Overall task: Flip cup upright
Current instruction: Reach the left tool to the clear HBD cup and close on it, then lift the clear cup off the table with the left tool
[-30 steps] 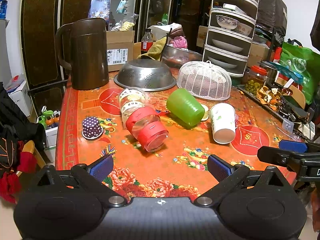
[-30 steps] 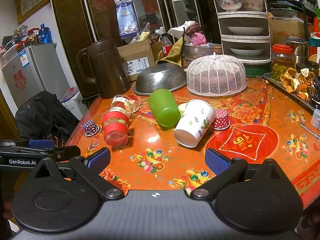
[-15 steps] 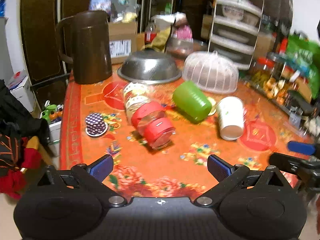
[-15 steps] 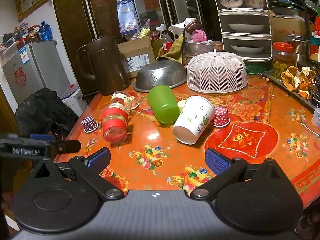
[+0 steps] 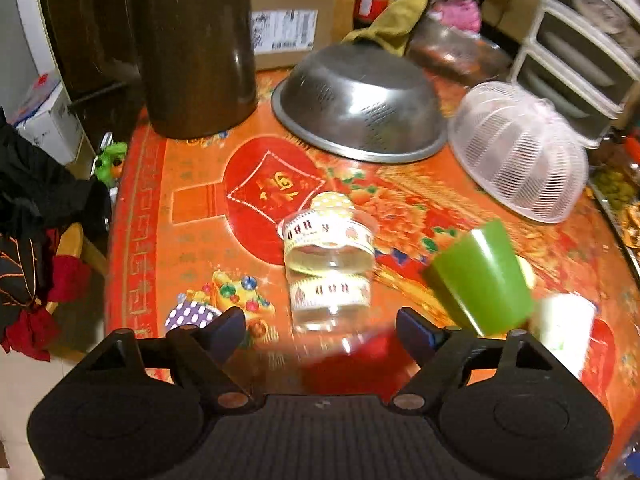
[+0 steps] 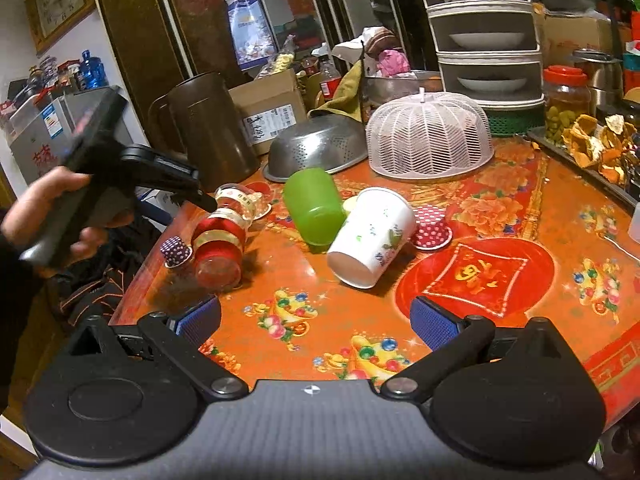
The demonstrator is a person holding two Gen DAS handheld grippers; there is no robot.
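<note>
Cluttered kitchen, orange-red patterned surface (image 6: 500, 216) crowded with stuff. Three cups lie on their sides near the middle: a clear cup with red band (image 6: 218, 240) toward the left edge, a green cup (image 6: 314, 208) beside it, a white paper cup (image 6: 370, 236) just right of that, mouth facing the near edge. Which one the task means isn't certain; judging by the approach, it's the clear one. Left gripper (image 5: 320, 326) sits low and close over that clear cup (image 5: 330, 264), jaws wide open with nothing in them, the cup's red end blurred between the fingertips. The straddling pose looks like a setup to close across the body so it can be tipped onto its base. From the right wrist view the left gripper (image 6: 200, 196) comes in from the left edge, hand (image 6: 60, 216) wrapped round the handle. Right gripper (image 6: 316, 322) hangs back at the near edge, jaws fully open, empty, likely just staying out of the way. Small purple dotted cup (image 6: 175, 251) touches or nearly touches the clear one, could get knocked. Metal colander (image 6: 316, 148), white mesh food cover (image 6: 428, 136) and brown jug (image 6: 208, 120) stand along the far side, well apart from the grasp.
</note>
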